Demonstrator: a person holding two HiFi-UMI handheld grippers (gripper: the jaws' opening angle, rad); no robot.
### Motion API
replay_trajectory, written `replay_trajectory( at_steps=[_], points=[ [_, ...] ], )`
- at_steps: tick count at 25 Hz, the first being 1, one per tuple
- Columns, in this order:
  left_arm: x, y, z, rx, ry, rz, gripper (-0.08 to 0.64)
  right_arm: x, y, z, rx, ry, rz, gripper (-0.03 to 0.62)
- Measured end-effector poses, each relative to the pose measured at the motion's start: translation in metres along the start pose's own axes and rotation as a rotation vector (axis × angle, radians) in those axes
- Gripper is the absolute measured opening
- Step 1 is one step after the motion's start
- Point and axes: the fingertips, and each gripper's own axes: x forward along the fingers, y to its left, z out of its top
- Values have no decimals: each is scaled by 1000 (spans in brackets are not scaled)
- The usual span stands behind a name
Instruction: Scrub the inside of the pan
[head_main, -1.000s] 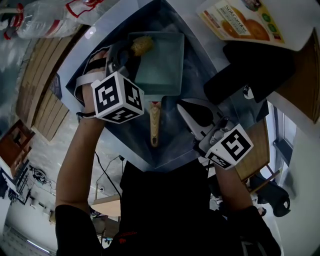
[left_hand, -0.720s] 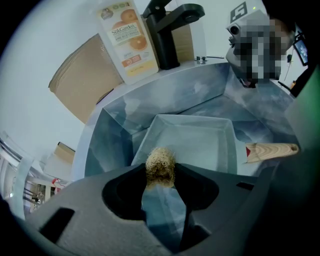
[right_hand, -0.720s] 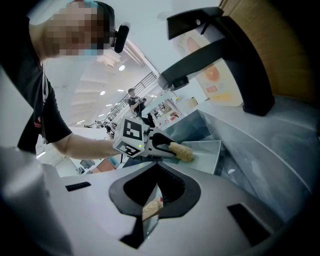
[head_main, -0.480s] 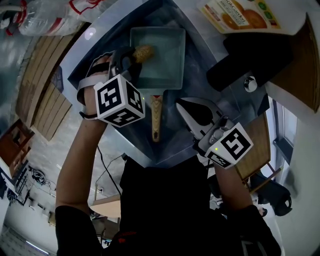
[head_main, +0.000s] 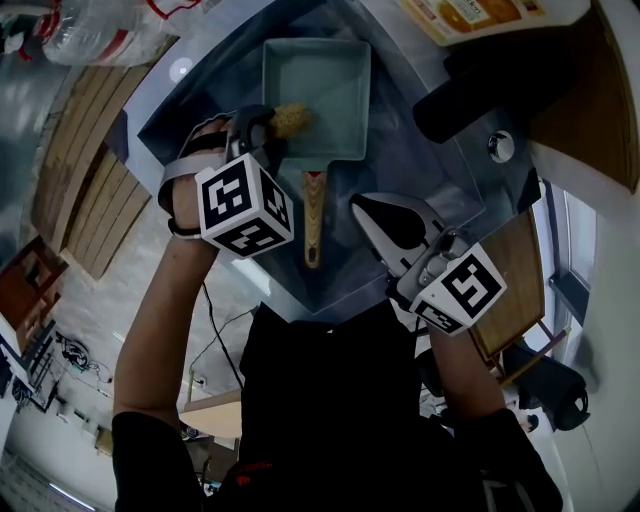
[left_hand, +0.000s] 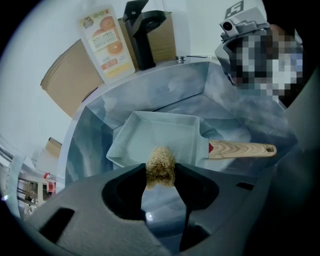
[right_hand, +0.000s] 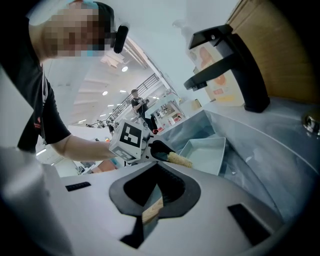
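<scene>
Left gripper (head_main: 262, 130) clamped on a fibrous scrubber (head_main: 291, 120) at the near-left corner of the square pan (head_main: 322, 85) in the sink (head_main: 400, 165), right gripper (head_main: 360, 206) closed on nothing beside the wooden handle (head_main: 312, 222)

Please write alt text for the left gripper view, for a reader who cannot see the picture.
The left claw is shut on a tan fibrous scrubber, held at the near rim of a pale rectangular pan lying in a metal sink. The pan's wooden handle points right; a black faucet and an orange-printed carton stand behind.
</scene>
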Motion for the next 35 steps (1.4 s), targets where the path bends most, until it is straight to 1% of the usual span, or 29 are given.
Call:
replay_trajectory(
  at_steps=[7,11,13,16,22,29,35],
  points=[
    [-8,-23,-2,19,25,-41,175,-7,11,-4,-8,-5,0,2],
    [-9,-32,-6,7,47,-87,175,-9,13,-3,-10,-8,-1,2],
    [-9,-32,-6,2,49,-93,176,-10,12,-3,-9,-10,-4,2],
    [-10,-24,0,4,33,-63,176,-10,9,0,-4,-13,-8,2],
    [-1,12,22,14,-8,-2,176,-12,-5,10,5,-18,-23,2],
    [18,48,40,22,-23,28,176,-11,-31,22,19,-17,-44,2],
    [32,68,45,25,-16,34,178,-5,-44,27,30,-7,-43,2]
  ],
)
